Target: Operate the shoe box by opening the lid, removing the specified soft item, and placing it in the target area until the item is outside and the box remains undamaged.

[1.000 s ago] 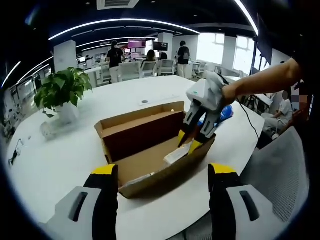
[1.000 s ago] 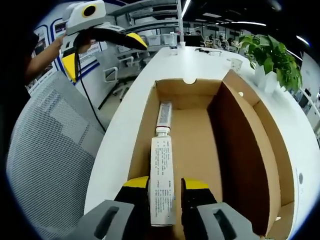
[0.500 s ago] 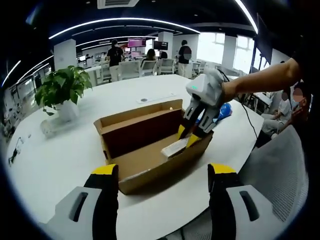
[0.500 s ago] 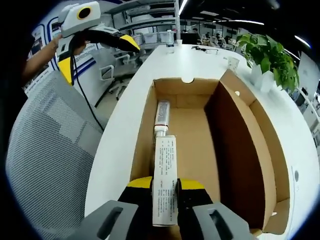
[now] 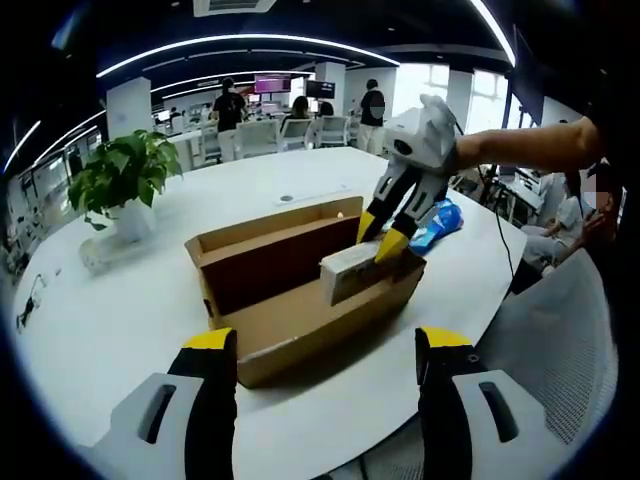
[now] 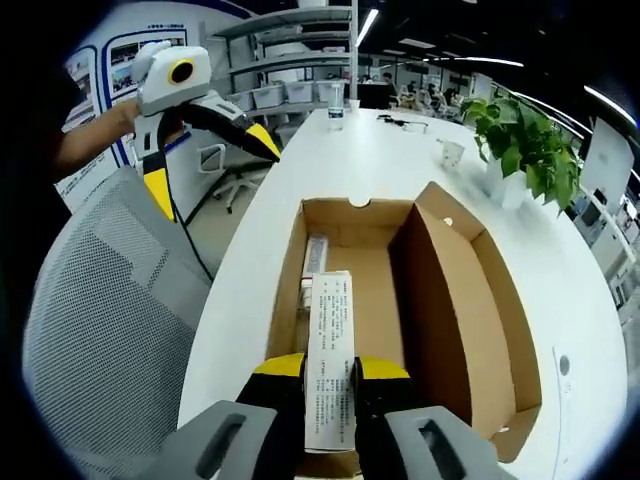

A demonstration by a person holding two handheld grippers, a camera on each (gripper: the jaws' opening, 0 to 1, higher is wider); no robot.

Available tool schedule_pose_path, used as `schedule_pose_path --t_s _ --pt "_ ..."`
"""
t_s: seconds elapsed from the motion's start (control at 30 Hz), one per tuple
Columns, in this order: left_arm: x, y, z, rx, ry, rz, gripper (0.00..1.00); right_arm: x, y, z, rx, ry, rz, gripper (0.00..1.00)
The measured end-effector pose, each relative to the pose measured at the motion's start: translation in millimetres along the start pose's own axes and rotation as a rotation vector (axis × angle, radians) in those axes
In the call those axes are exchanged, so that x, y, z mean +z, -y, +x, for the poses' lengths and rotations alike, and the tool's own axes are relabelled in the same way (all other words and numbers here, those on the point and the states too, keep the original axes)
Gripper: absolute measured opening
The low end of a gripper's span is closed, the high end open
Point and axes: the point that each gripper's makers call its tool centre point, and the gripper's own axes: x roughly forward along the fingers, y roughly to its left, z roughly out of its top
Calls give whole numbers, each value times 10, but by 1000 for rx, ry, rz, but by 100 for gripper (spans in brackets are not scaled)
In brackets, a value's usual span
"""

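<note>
Cardboard shoe box (image 6: 400,300) sits lid-open on the bench (image 5: 120,320). Right hand-held gripper (image 6: 330,375) clamps the white carton (image 6: 329,350), lifted above the box (placing remains); left hand-held gripper (image 5: 325,350) gapes, idle.

My right gripper (image 6: 328,385) lifts the carton (image 6: 329,360) above the shoe box (image 6: 460,300); potted plant (image 6: 520,150) at two o'clock, chair (image 6: 110,320) at nine.

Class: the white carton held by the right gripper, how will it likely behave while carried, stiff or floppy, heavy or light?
The carton probably stays stiff: it juts straight from the right gripper without sagging. It is likely light, held level by one end above the box. Its thin card may dent if squeezed hard.
</note>
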Motion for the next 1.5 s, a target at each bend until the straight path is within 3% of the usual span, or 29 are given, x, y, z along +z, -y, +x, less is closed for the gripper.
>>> schedule_pose_path --t_s 0.57,1.23,1.5 --pt "36 39 72 -12 -3 4 75 152 146 -533 -49 47 -24 13" --pt "63 82 158 -27 -10 5 75 -147 314 -1265 -112 30 -25 13" --pt "75 87 168 -28 -9 5 75 -372 373 -1534 -146 18 -1 13"
